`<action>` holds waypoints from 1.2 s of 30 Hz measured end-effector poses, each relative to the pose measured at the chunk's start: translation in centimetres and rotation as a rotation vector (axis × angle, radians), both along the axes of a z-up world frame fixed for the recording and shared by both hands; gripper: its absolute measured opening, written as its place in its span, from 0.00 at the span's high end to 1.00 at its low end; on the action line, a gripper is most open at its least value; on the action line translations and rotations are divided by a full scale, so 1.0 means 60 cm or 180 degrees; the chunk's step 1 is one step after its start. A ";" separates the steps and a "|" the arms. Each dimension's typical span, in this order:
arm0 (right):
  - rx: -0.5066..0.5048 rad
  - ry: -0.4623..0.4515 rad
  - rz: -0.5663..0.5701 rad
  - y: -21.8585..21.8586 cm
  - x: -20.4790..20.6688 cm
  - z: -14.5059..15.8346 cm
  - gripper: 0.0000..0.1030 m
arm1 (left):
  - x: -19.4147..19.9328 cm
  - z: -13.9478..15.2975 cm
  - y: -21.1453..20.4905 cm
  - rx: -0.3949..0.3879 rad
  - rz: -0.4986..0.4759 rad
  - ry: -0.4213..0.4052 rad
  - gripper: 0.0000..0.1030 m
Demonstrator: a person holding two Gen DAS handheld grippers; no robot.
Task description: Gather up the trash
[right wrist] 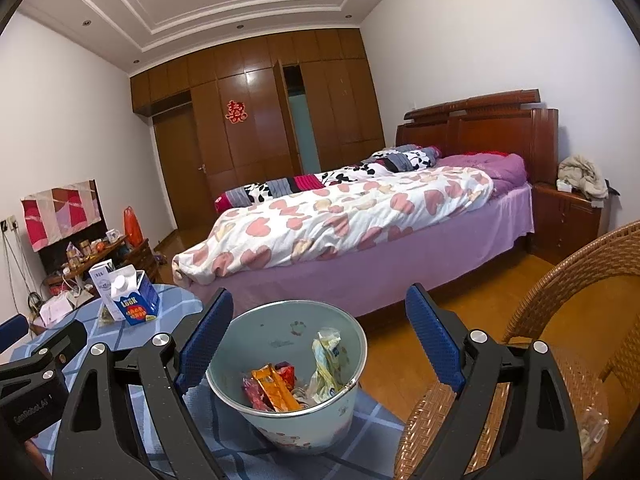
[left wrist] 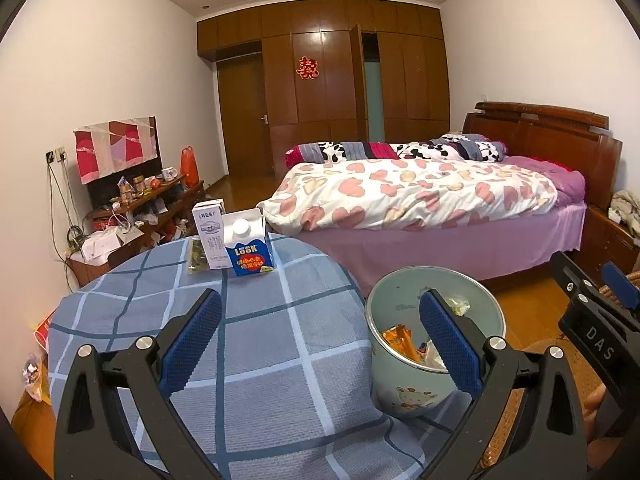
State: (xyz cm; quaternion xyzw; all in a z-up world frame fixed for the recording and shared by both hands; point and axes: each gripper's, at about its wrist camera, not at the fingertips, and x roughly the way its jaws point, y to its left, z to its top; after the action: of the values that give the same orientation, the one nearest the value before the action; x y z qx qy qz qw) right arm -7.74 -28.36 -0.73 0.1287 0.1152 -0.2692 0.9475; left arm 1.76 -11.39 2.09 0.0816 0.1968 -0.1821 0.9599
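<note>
A pale green trash bin [left wrist: 400,304] [right wrist: 280,328] stands on the right edge of a round table with a blue checked cloth [left wrist: 260,360] [right wrist: 120,336]. Inside lie an orange wrapper [right wrist: 272,388] [left wrist: 396,338] and a crumpled yellow-white one [right wrist: 326,360]. At the table's far side stand a blue "Look" carton [left wrist: 250,250] [right wrist: 136,300] and a white milk box [left wrist: 210,236] [right wrist: 100,280], with a flat greenish wrapper [left wrist: 196,258] beside them. My left gripper [left wrist: 320,320] hangs open and empty over the cloth. My right gripper [right wrist: 320,302] is open, its fingers on either side of the bin without touching it.
A bed with a heart-print quilt [left wrist: 420,200] fills the room beyond the table. A wicker chair [right wrist: 580,280] stands close on the right. A cluttered low cabinet [left wrist: 140,208] lines the left wall, and a wooden nightstand [right wrist: 568,212] sits by the headboard.
</note>
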 end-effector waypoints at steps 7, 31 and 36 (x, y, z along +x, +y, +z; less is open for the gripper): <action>0.0022 -0.0015 -0.0032 0.001 -0.002 0.002 0.16 | -0.002 -0.001 -0.004 0.0045 0.0037 -0.0038 0.06; 0.0030 -0.0010 -0.0025 0.001 -0.001 0.003 0.16 | -0.001 0.003 -0.001 0.0080 0.0098 -0.0035 0.06; 0.0033 -0.0005 -0.0027 0.001 0.000 0.002 0.16 | -0.001 0.002 0.001 0.0081 0.0103 -0.0038 0.06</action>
State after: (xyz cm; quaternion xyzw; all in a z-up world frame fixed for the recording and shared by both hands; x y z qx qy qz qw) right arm -7.76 -28.28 -0.63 0.1343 0.1152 -0.2725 0.9457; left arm 1.71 -11.31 2.21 0.0917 0.1947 -0.1635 0.9628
